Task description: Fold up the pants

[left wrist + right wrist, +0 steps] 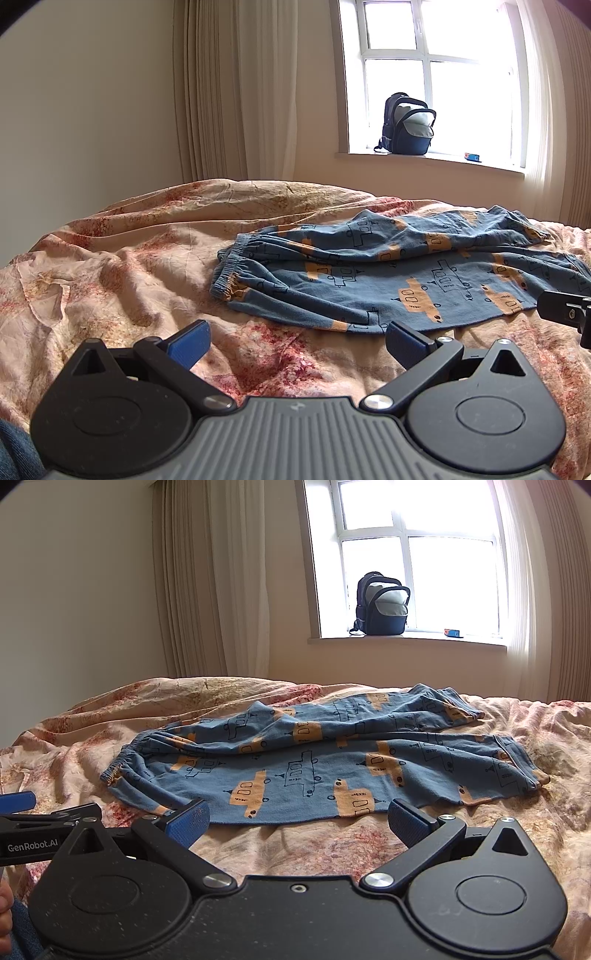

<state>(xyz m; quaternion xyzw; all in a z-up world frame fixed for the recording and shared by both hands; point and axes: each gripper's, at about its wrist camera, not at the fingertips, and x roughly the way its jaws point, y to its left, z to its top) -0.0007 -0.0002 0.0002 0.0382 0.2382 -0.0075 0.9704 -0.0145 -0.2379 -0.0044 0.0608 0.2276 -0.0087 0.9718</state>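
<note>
- The pants (314, 764), blue with orange vehicle prints, lie lengthwise across the bedspread (110, 266), below the window (428, 74); the elastic waistband (229, 269) is at the end farther from the window, the leg cuffs (517, 768) at the end nearer it.
- One leg lies loosely beside the other, rumpled rather than stacked, so the garment seems laid out for a first fold not yet made.
- The left gripper (297, 341) hovers just short of the pants' near edge, on the waistband side; its fingers are spread wide and hold nothing.
- The right gripper (299, 818) sits at the same near edge, toward the cuffs, also wide open and empty, its left pad (188, 821) close over the hem.
- Both likely stand open along that edge so as to pinch it together and carry it across.
- A backpack (382, 603) stands on the sill of the window, well apart from the pants.
</note>
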